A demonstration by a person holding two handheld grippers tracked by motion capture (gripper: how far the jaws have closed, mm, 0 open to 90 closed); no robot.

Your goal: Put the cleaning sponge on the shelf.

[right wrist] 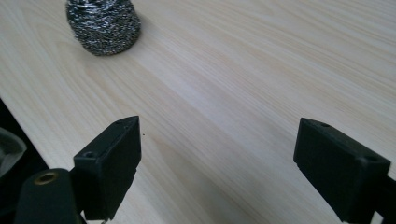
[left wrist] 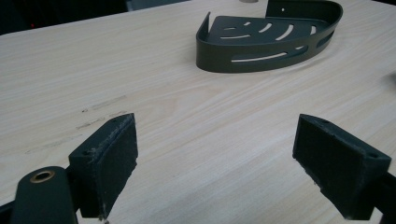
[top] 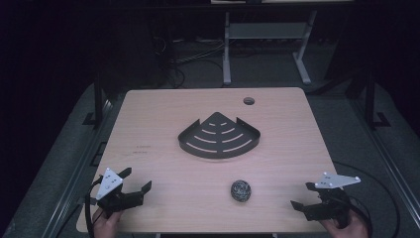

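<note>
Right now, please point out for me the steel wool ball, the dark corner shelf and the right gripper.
steel wool ball point(top: 241, 190), high view, middle of the ball.
dark corner shelf point(top: 218, 135), high view, slotted floor of the shelf.
right gripper point(top: 304, 196), high view, midway between its open fingertips.

Worktop point(top: 163, 163): pale wood-grain finish with fine lengthwise streaks and a few faint dark scuff marks. Corner shelf point(top: 219, 138): matt dark grey, its floor cut with curved slots showing the pale wood beneath. Scouring ball point(top: 240, 190): silvery-grey coiled metal, glinting. Left tool point(top: 137, 184) and right tool point(top: 303, 195): black, each topped with a light grey plate.
</note>
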